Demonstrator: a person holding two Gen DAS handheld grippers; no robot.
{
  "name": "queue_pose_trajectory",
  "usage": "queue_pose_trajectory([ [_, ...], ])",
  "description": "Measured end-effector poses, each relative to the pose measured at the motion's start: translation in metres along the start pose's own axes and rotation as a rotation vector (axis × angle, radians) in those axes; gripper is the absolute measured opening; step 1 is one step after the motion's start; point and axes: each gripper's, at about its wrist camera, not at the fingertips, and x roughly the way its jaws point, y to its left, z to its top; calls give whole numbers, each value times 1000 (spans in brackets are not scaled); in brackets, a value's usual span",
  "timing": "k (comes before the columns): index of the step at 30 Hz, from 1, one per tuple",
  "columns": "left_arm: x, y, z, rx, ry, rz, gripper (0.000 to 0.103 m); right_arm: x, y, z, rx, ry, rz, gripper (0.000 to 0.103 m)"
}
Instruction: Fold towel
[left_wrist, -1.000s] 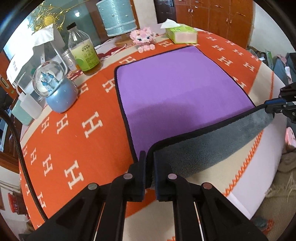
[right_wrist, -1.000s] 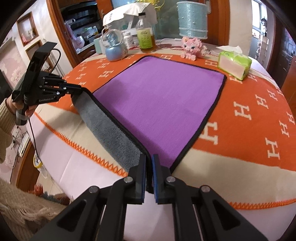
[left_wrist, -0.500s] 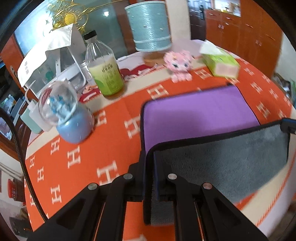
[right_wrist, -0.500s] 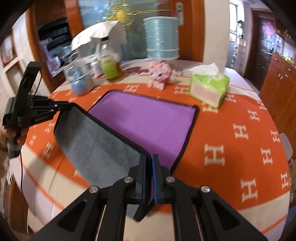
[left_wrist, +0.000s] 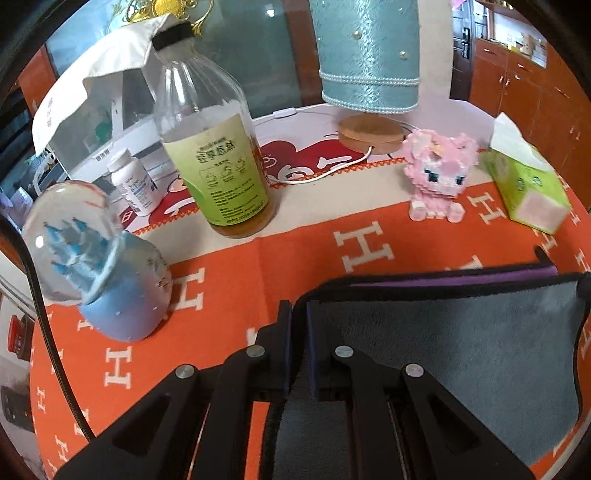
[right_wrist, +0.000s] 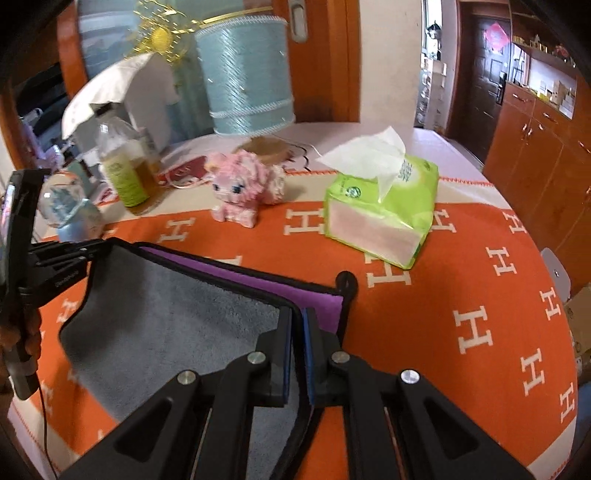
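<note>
The towel (left_wrist: 461, 339) is purple on one side, grey on the other, with a black hem. It lies doubled over on the orange table cover, grey side up, with a purple strip showing along its far edge (right_wrist: 258, 284). My left gripper (left_wrist: 299, 314) is shut on its near-left corner. My right gripper (right_wrist: 298, 317) is shut on the other carried corner. The left gripper also shows in the right wrist view (right_wrist: 92, 247) at the towel's left corner.
Beyond the towel stand a snow globe (left_wrist: 96, 273), a glass bottle (left_wrist: 218, 155), a small pill bottle (left_wrist: 135, 181), a teal lamp (left_wrist: 369, 55), a pink block toy (left_wrist: 439, 173) and a green tissue pack (right_wrist: 380, 218). The orange cover (right_wrist: 480, 295) stretches to the right.
Both grippers carried the towel's near edge up and forward over the purple face. The grey underside now covers most of it, and the carried edge sits near the far edge.
</note>
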Motion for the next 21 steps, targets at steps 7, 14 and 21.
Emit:
queue_pose_trajectory([
  [7,23,-7,-2,-34,34,18,9,25,-6,4,16,30,-41,7],
  [14,12,12,-1,-166,13,0,86,9,3,8,-43,-38,-151,37],
  [21,-18,19,-1,-194,-1,-5,87,-16,15,15,-49,-61,-121,43],
])
